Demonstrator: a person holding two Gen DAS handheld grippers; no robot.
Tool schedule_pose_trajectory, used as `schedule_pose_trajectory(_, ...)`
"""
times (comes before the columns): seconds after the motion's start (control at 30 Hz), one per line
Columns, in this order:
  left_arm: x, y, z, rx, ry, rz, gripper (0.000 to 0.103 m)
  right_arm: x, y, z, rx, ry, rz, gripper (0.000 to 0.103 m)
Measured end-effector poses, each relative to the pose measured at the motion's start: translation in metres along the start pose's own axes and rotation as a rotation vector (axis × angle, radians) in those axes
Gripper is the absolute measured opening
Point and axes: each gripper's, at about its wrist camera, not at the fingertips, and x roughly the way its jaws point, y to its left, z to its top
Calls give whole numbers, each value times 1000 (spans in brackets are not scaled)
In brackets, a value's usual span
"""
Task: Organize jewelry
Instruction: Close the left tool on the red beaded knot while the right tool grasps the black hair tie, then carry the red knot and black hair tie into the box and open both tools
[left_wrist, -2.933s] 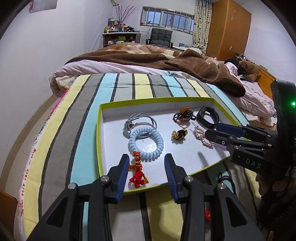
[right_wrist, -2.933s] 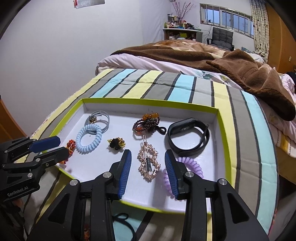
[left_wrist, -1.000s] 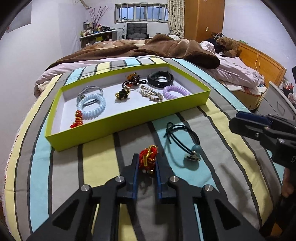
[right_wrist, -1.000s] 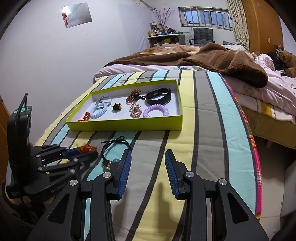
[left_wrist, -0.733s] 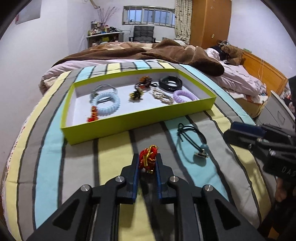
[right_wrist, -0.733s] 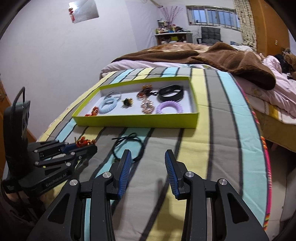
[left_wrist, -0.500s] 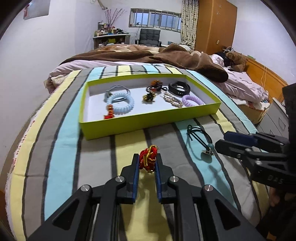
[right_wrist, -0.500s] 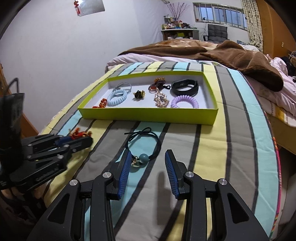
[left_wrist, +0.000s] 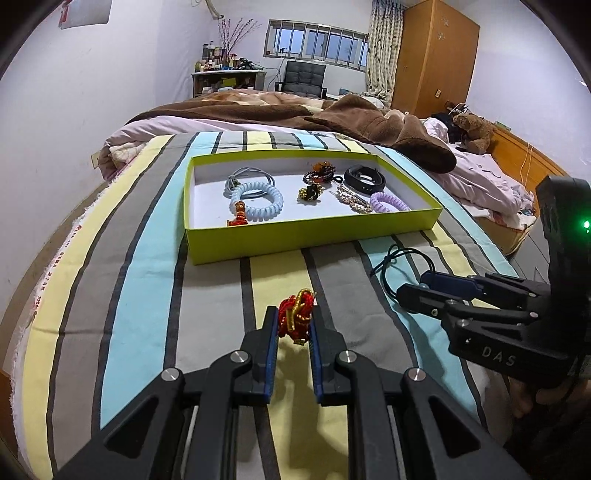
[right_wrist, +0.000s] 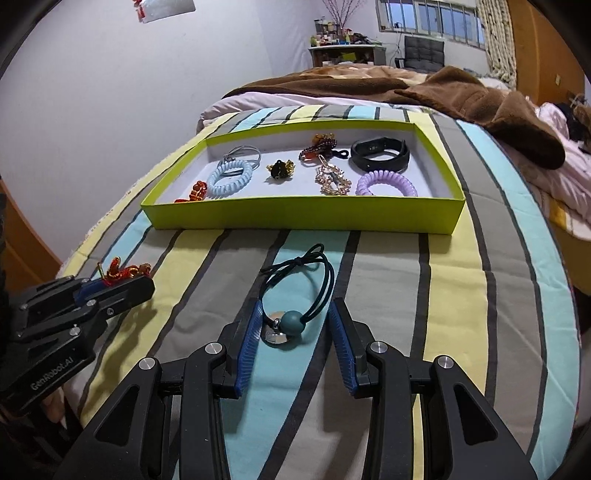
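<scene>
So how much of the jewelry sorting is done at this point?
Most of it: several pieces already lie in the green tray, among them a blue coil band and a black wristband. The left hand-held gripper is shut on a red and gold ornament. The right hand-held gripper is open around a black hair tie on the bedspread, not yet grasped.

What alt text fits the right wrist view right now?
The open right gripper straddles a black hair tie with a teal bead on the striped bedspread. Ahead sits a green tray of jewelry; at left, the left gripper pinches a red-gold ornament.
</scene>
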Motion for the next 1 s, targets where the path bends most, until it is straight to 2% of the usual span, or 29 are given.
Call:
schedule_pose_trajectory(0.17, 1, -1, -1, 1, 1, -5, 16, 0, 4, -1, -15, -7, -17, 37)
schedule_pose_trajectory(0.2, 0, -1, -2, 1, 1, -5, 16, -1, 5, -2, -17, -8, -18, 27)
schedule_pose_trajectory(0.33, 0, -2, -2, 3, -1, -6, 16, -2, 6, -4, -16, -16, -13, 21)
schedule_pose_trajectory(0.37, -1, -2, -2, 4, -3, -5, 16, -3, 6, -5, -15, -19, -11, 15)
schedule_pose_trajectory(1.0, -12, -2, 5, 3, -33, -2, 16, -23, 3, -5, 7, -85, 33, 15)
